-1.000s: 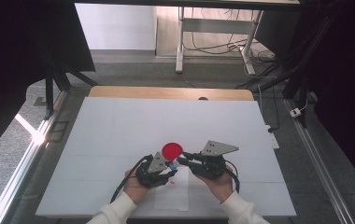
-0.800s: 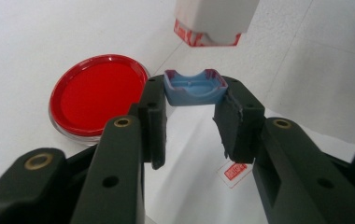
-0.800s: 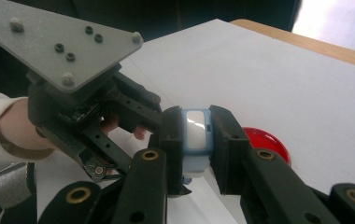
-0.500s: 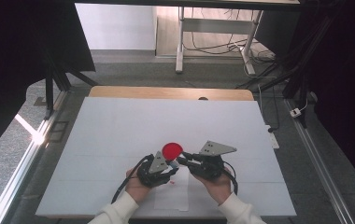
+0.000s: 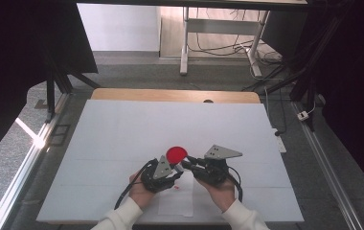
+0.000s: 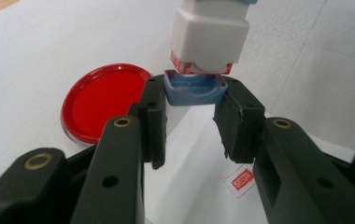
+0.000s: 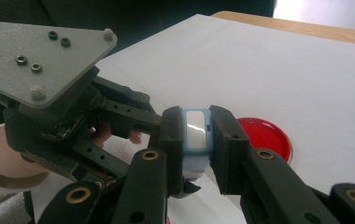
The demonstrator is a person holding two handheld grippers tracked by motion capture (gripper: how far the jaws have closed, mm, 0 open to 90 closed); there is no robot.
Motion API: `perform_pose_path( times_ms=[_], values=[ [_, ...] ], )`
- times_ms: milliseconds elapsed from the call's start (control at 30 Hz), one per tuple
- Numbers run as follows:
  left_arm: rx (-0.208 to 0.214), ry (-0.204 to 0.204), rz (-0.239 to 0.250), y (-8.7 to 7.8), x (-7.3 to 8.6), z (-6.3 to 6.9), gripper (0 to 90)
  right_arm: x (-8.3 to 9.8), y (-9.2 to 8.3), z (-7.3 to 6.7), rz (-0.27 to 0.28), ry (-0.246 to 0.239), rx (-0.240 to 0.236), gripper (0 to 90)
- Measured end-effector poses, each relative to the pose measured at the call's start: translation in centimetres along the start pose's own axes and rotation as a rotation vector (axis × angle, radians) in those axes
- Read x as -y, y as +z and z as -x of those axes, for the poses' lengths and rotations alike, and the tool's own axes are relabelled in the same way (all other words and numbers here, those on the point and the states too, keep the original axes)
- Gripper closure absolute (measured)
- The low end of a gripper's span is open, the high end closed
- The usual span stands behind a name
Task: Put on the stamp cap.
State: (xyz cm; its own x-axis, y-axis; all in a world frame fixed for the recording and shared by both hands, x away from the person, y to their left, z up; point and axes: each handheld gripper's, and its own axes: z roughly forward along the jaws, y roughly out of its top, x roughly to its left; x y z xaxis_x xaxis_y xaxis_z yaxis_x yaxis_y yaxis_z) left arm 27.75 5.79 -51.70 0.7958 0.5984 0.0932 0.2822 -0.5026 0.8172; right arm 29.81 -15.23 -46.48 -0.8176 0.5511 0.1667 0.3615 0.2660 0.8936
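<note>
1. Left gripper [image 6: 192,100] is clamped on the little blue plastic stamp cap [image 6: 195,87].
2. Right gripper [image 7: 198,135] grips the white-and-blue square stamp [image 7: 196,140], just above that cap, beside the round red ink pad [image 5: 176,154].

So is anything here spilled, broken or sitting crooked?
Nothing stands out. The red ink pad lies flat on the white table. The left gripper holds the stamp's blue cap, the right gripper the stamp. One neat red print marks the paper.
</note>
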Motion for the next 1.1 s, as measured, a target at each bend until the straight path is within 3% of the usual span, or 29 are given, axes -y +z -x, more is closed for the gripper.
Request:
perform_pose_path(
  times_ms=[1100],
  values=[
    [-0.032, 0.028, 0.009, -0.15, 0.02, 0.29, 64.3, 0.11, 0.47, -0.57, -0.009, 0.067, 0.033, 75.1]
  ],
)
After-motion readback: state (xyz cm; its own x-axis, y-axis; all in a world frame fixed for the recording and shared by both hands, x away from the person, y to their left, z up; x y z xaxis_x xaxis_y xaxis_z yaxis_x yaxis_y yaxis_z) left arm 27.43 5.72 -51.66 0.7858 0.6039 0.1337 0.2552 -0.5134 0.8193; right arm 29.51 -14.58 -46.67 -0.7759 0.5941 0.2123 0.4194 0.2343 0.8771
